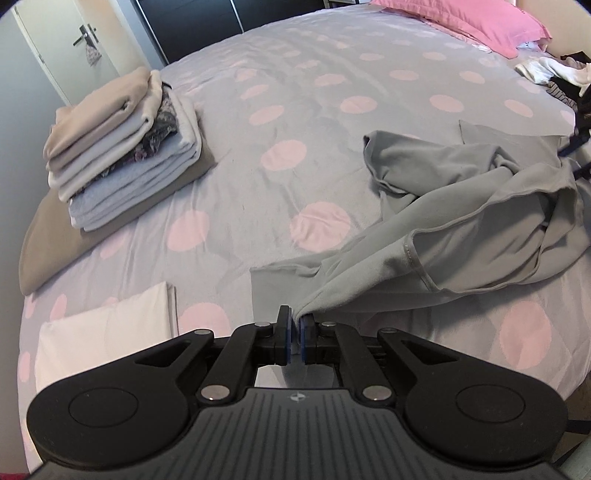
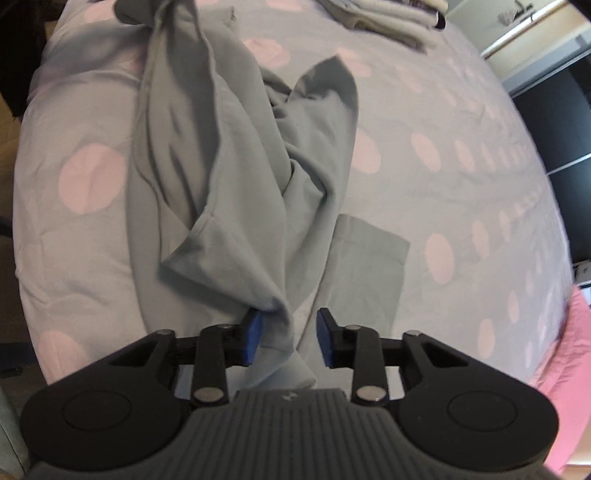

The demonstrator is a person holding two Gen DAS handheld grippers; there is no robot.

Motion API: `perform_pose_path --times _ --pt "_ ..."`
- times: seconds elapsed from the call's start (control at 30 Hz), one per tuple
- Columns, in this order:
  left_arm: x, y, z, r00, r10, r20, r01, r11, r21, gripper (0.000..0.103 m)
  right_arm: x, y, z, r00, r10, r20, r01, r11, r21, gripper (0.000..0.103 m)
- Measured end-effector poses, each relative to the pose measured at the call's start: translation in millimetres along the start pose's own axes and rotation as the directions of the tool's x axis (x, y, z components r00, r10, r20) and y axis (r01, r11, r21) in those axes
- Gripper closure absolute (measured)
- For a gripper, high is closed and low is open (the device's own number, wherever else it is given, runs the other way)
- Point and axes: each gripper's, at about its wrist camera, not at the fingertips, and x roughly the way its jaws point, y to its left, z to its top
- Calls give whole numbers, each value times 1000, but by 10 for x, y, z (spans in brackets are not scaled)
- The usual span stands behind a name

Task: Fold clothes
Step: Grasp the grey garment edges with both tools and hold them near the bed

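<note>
A grey garment (image 1: pixel 469 221) lies crumpled on the spotted bed cover (image 1: pixel 295 118), stretched from the right side toward the near edge. My left gripper (image 1: pixel 295 325) is shut on one corner of that garment, and the cloth pulls taut from its blue pads. In the right wrist view the same grey garment (image 2: pixel 236 177) runs away from me in twisted folds. My right gripper (image 2: pixel 290 334) is open, with a fold of the cloth lying between its blue pads (image 2: pixel 254 334), touching the left one.
A stack of folded clothes (image 1: pixel 125 147) sits at the left on a beige folded piece. A white folded cloth (image 1: pixel 107 339) lies near left. A pink pillow (image 1: pixel 476 22) and loose garments (image 1: pixel 554 74) are at the far right. A door (image 1: pixel 74 40) stands beyond the bed.
</note>
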Motion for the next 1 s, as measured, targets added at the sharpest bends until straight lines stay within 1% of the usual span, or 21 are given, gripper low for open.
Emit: perform_pose_path --times 0.03,0.07,0.13,0.23,0.33,0.43,0.5,0.57,0.77,0.87,0.9,0.93,1.0 --pt "8 13 0 1000 1 -3 -1 1000 -8 101 22 -7 10 1000 21 -9 -21 1000 15 94" --pt "8 27 6 1000 2 -1 -2 1000 -17 101 28 -3 15 999 36 -13 -35 999 23 95" --pt "-19 60 32 1000 4 14 -4 999 -34 100 -37 45 3 999 34 -5 -34 999 12 96" --pt "-88 90 87 999 14 49 -12 998 -54 100 -288 69 -57 999 -16 31 15 1000 24 97" --pt "-197 89 158 995 25 92 -19 998 -59 100 -646 5 -130 995 -47 83 39 995 92 97" --pt "-305 61 213 992 26 122 -20 998 -55 100 -984 -25 -207 993 -35 113 20 991 132 97" --pt "-352 37 243 991 28 132 -22 998 -51 100 -1079 38 -269 992 7 126 -25 989 143 97" --pt "-368 8 259 991 29 130 -24 999 -44 100 -1062 177 -309 991 49 126 -66 988 140 97" --pt "-340 -53 178 993 34 109 -32 999 -19 100 -701 819 -382 985 146 91 -154 985 79 96" --pt "-318 -73 127 995 34 97 -34 999 -7 100 -575 1066 -361 986 155 62 -156 988 19 94" --pt "-311 -79 110 995 34 93 -34 999 -4 100 -569 1111 -347 985 162 59 -163 987 6 89" --pt "-303 -86 93 995 34 89 -34 999 0 100 -580 1139 -333 984 166 61 -166 986 -4 81" --pt "-288 -99 59 996 34 81 -35 999 8 100 -604 1186 -309 983 172 68 -171 985 -22 74"
